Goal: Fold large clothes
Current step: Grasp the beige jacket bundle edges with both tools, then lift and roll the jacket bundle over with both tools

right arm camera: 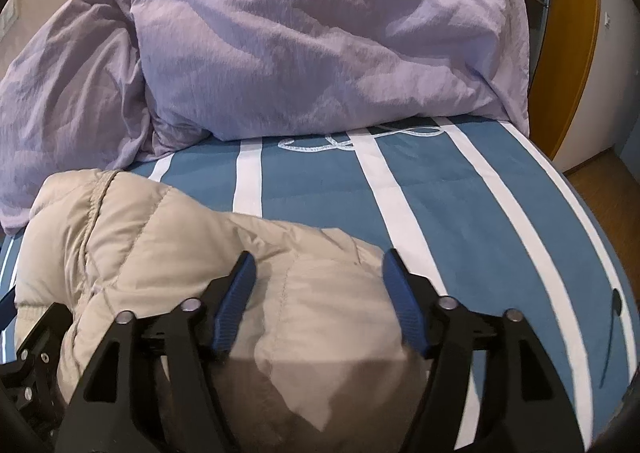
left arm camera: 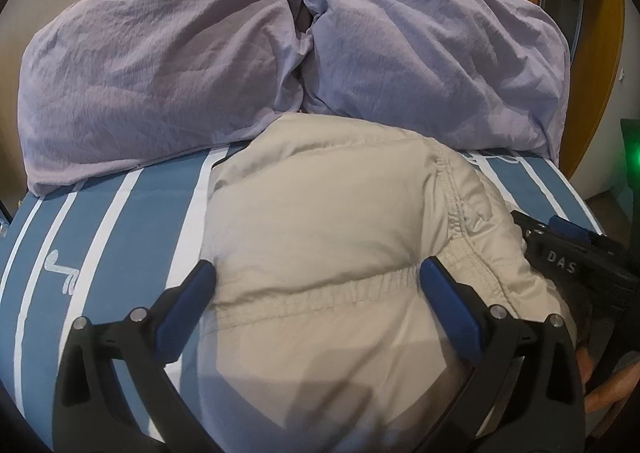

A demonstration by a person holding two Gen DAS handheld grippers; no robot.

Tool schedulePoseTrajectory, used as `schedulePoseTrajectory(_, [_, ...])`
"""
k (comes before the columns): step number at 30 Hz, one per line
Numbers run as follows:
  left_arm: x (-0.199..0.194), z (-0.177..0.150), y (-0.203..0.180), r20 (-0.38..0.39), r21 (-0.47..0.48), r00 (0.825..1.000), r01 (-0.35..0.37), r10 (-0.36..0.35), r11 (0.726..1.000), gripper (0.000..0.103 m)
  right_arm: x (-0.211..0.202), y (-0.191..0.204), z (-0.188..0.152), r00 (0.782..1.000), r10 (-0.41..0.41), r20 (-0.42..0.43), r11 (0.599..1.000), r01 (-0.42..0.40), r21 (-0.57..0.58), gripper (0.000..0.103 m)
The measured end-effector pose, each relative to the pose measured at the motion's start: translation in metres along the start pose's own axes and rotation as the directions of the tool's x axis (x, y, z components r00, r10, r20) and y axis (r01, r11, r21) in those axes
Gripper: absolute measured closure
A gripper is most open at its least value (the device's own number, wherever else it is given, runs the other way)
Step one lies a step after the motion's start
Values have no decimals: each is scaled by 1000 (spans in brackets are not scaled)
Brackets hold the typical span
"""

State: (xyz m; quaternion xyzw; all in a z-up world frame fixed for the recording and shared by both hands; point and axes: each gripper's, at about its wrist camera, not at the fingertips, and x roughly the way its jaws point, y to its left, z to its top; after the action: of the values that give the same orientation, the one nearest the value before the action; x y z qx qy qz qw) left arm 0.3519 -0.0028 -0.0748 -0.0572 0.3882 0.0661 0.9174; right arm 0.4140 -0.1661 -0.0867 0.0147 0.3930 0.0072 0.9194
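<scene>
Both hand-held grippers, left (left arm camera: pixel 318 277) and right (right arm camera: pixel 318 269), hover with jaws spread over the beige puffer jacket (left arm camera: pixel 320 221), gripping nothing. It lies bunched on the striped bed (right arm camera: pixel 480 213) near the lilac pillows (left arm camera: pixel 160 65). Likely light, soft and slippery; stitched seams or the elastic hem seem the surest hold.

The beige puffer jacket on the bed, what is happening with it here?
A person holding two grippers is folding a beige puffer jacket on a blue-and-white striped bed cover. The left gripper and right gripper are both open, fingers apart over the bundled jacket, gripping nothing. Two lilac pillows lie behind.
</scene>
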Motion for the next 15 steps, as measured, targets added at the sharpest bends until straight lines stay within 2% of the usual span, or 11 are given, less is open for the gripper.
schedulePoseTrajectory(1, [-4, 0, 4, -2, -10, 1000, 2, -2, 1000, 2, -2, -1, -1, 1000, -15, -3, 1000, 15, -1, 7])
schedulePoseTrajectory(2, [-8, -1, 6, -1, -17, 1000, 2, -2, 1000, 2, -7, -6, -4, 1000, -22, -2, 1000, 22, 5, 1])
schedulePoseTrajectory(8, [-36, -8, 16, 19, -40, 1000, 7, -6, 999, 2, -26, -21, -16, 999, 44, -3, 999, -44, 25, 1])
schedulePoseTrajectory(10, [-46, -10, 19, 21, -52, 1000, 22, -21, 998, 2, -32, -25, -16, 996, 90, -17, 996, -89, 18, 1])
schedulePoseTrajectory(15, [-60, -12, 41, 3, -147, 997, 75, -76, 986, 2, -33, -38, -9, 967, 230, -108, 973, -228, 31, 1])
